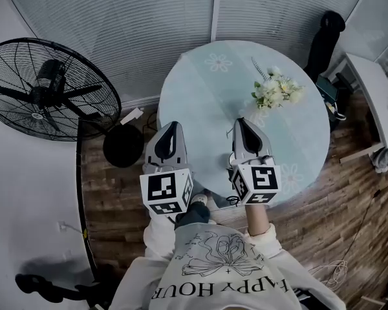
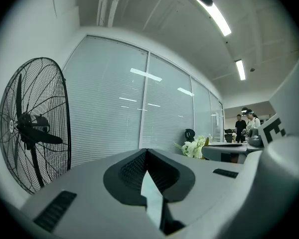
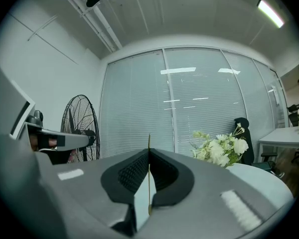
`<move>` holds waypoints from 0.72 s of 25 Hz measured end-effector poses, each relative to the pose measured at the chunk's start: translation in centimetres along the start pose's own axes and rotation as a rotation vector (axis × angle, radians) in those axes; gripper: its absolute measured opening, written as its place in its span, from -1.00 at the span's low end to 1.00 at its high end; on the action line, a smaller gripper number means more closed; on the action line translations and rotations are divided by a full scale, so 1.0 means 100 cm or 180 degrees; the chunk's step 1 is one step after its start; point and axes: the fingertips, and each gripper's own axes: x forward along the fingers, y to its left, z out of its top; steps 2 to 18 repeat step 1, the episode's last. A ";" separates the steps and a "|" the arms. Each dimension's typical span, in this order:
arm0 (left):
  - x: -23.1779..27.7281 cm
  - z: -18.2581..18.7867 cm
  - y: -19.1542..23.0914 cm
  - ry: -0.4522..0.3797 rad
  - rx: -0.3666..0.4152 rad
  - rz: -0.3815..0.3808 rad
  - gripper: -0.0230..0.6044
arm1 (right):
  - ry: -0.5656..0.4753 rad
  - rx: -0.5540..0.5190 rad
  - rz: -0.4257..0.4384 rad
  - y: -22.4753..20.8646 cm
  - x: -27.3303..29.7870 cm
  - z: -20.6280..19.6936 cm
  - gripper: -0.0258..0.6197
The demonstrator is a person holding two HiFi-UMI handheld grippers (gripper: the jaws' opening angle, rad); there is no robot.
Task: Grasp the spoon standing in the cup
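While left gripper sits closed and empty, right gripper pinches thin gold-coloured stem over round pale-blue worktop.

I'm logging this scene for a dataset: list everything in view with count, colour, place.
round table: one, pale blue-green, centre
flower bouquet: one, white and green, on the table's far side
pedestal fan: one, black, left of the table
blinds: pale grey, on windows behind the table
desk: one, white, far right
people: two, one in black, one in white, distant right
thin stick: one, gold, upright between the right jaws
left hand-held gripper: one, grey, shut, empty
right hand-held gripper: one, grey, shut on the thin stick
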 end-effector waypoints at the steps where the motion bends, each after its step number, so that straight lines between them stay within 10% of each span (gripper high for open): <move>1: 0.000 0.000 0.000 0.0001 -0.0002 -0.0001 -0.91 | 0.0003 0.0001 0.0001 0.000 0.000 0.000 -0.87; 18: 0.000 0.000 0.000 0.0001 -0.0002 -0.0001 -0.91 | 0.0003 0.0001 0.0001 0.000 0.000 0.000 -0.87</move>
